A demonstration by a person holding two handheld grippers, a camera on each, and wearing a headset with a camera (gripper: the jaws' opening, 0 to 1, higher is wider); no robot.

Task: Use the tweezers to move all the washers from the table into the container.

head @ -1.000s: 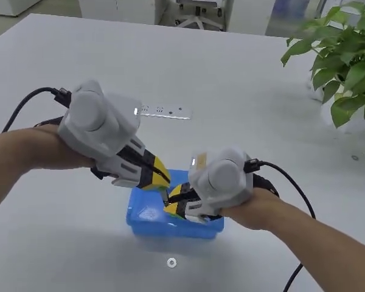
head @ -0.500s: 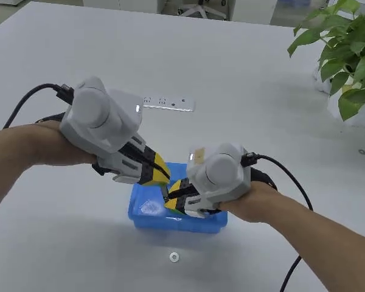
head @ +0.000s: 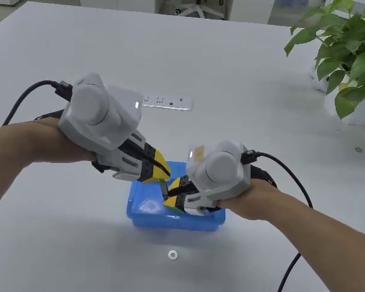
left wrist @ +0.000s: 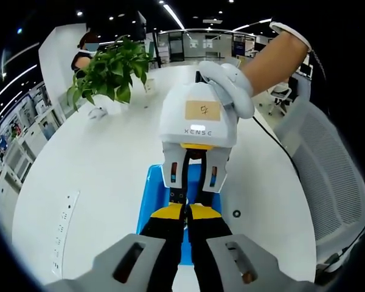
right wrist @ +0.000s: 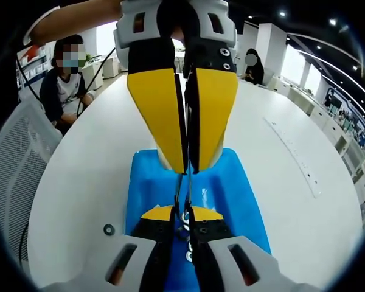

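White worktable (head: 231, 79): blue plastic container (head: 146, 213), steel ring washer (head: 173, 255) lay beside. Both left gripper (head: 161, 173) & right gripper (head: 172, 201) pinched narrow on thin metal tweezers (right wrist: 182, 194) (risk: uneven squeeze, slip).

Surface (head: 243, 91): white, plain, wide. Blue container (head: 147, 213) sits on it at lower centre of the head view. One washer (head: 173, 255) lies flat just below the container, not touching it. White power strip (head: 167, 103) lies above centre, well apart from the container. Potted plant (head: 347, 42) stands at upper right, with a small ring (head: 358, 149) on the surface below it.
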